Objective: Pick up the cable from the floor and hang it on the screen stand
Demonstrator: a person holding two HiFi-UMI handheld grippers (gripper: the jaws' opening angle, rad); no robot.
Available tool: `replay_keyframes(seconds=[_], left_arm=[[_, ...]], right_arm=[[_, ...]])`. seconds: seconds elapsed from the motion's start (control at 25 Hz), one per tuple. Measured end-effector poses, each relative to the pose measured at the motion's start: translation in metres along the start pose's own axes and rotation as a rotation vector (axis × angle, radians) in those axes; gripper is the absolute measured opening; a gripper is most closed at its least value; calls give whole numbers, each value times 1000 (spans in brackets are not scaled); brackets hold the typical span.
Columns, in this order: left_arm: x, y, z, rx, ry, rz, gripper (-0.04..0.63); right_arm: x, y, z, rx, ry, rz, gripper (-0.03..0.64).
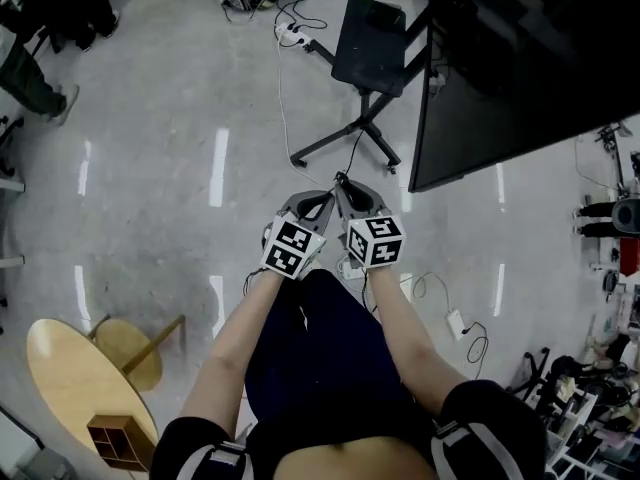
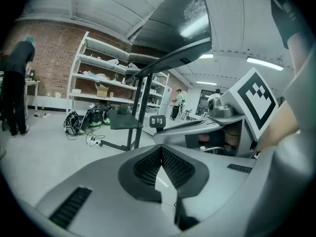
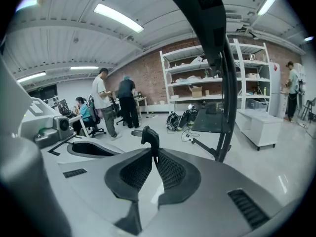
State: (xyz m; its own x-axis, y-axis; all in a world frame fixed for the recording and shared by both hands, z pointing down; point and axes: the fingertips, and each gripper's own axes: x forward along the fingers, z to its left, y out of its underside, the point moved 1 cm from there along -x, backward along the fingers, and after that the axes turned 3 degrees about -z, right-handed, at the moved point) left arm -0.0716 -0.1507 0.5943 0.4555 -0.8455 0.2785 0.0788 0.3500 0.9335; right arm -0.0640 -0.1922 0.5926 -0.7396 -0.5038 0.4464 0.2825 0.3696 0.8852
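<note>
Holds both tongs side by side above the grey floor (image 1: 150,168), just ahead of the lap, angled in toward each other and almost meeting at the tips. Pinches a black plug (image 3: 150,136) in the right tongs (image 3: 154,154), with pads closed on its base and its head poking out past the tips. Presses the left tongs (image 2: 161,148) together at the tips; cannot tell from the left gripper view about any strand caught between those pads. Finds the cable (image 1: 352,154) in the head view as a thin dark line, leading from the right tongs toward the far side, in line with the stand (image 1: 362,118). Not yet hung on the stand. Sees the stand's black legged base on the floor just beyond the tongs, and the dark screen (image 1: 500,78) at the far right. Sees more wire with a white adapter (image 1: 455,323) on the floor at the near right, near the right forearm. Sees a round wooden surface (image 1: 60,368) at the near left. Catches, in the right gripper view, people (image 3: 101,102) far off, near shelves (image 3: 197,78) along a brick wall (image 3: 143,78).
</note>
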Motion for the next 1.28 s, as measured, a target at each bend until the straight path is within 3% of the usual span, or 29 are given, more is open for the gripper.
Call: replay_keyframes(seconds=[0.36,0.76,1.0,1.28], left_arm=[[9,-30,-48,27,114,12,6],[49,-61,-119,116,282,16,6],[72,-82,-156,141,291,-6,6],[98,-106,-177,138,272,1,6]], right_arm=[[-50,-11,-28,117,130,-63,55],[-122,-35,-99,165,300,-168,55],[-158,-59,-136,145,330,-218,55],[-177,-103,-176,66,274,-238,55]])
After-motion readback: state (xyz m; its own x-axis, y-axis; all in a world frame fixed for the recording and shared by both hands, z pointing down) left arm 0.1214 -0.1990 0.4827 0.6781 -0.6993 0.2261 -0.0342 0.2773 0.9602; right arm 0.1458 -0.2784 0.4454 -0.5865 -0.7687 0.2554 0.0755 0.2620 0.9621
